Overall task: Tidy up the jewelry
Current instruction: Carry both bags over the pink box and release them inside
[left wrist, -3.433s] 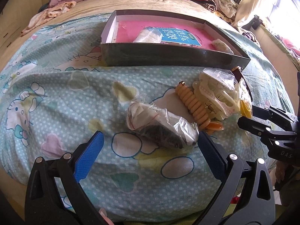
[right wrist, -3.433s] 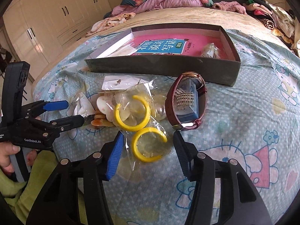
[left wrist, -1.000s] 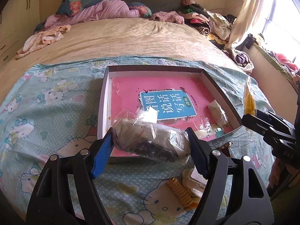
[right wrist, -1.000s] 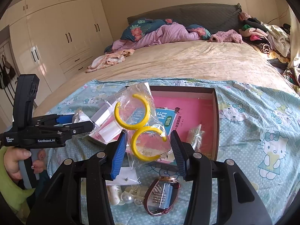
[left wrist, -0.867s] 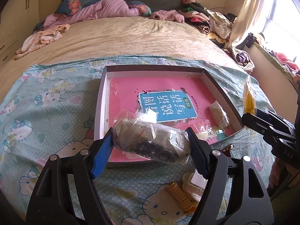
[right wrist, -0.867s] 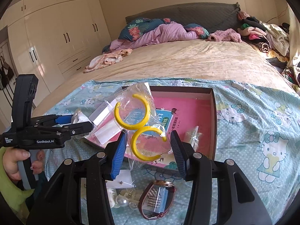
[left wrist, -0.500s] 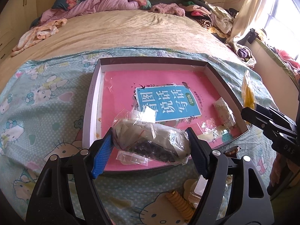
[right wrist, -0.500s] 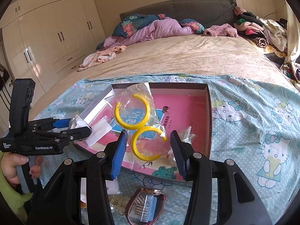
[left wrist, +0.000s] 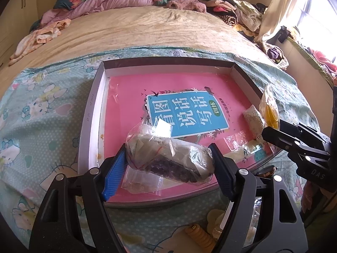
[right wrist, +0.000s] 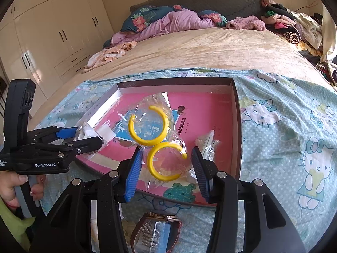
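My left gripper (left wrist: 168,164) is shut on a clear bag of dark beads (left wrist: 170,158) and holds it over the near left part of the shallow dark box (left wrist: 92,113). My right gripper (right wrist: 166,166) is shut on a clear bag with two yellow hoop earrings (right wrist: 155,139) and holds it over the box's near edge (right wrist: 238,126). The box holds a pink book with a blue label (left wrist: 185,113) and small clear bags (left wrist: 252,120). Each gripper shows in the other's view: the right one (left wrist: 271,130), the left one (right wrist: 92,139).
On the Hello Kitty sheet (right wrist: 294,126) in front of the box lie a watch on a brown strap (right wrist: 155,234), an orange bead bracelet (left wrist: 200,236) and cream hair clips (left wrist: 217,217). Clothes and bedding are piled at the far end of the bed (right wrist: 179,23).
Both grippers, each with its bag, have moved forward and lower over the box. The loose items on the sheet have slid toward the bottom of both views.
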Available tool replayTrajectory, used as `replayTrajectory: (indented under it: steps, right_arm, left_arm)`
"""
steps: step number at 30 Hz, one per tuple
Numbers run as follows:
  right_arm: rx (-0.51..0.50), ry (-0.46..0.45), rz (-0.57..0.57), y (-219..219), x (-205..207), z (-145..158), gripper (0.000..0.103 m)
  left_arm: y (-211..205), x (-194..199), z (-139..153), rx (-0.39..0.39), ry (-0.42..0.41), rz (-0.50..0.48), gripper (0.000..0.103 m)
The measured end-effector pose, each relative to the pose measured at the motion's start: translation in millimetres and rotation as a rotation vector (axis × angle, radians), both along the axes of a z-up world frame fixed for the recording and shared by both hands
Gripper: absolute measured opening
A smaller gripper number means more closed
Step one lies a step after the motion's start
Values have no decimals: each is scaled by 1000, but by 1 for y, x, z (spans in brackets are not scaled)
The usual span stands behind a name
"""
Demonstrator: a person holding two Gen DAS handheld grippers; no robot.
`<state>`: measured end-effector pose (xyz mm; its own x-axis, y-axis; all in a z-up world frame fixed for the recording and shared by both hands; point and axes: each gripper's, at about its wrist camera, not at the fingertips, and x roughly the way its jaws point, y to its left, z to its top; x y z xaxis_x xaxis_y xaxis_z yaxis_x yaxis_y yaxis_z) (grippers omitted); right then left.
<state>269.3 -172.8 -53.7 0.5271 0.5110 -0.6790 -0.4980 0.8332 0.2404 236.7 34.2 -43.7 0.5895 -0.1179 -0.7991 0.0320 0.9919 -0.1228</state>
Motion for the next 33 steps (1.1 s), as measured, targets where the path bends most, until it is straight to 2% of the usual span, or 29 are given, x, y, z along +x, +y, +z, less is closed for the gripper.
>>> replayTrajectory:
  steps: [6,14,16,18,26,33]
  right_arm:
    - [-15,14,6,5,2,-6,46]
    - [-30,22,1,9,2,-8,48]
    - [-22,28,-4,8,2,-7,50]
    - [-16,27,-10,7,0,-6,56]
    - [1,8,-25,-2,-11,4,65]
    - [35,-35,-43,-13,-28,24,80]
  left_arm:
    - [0,0,0,11,-5,2,73]
    - [6,-4,9,4,-18,16,74]
    - [7,-7,11,4,-21,20,78]
    - [8,-9,12,4,-25,22,78]
    - [8,-19,22,-4,-44,26,78]
    - [9,-31,33,-17,-69,38,86]
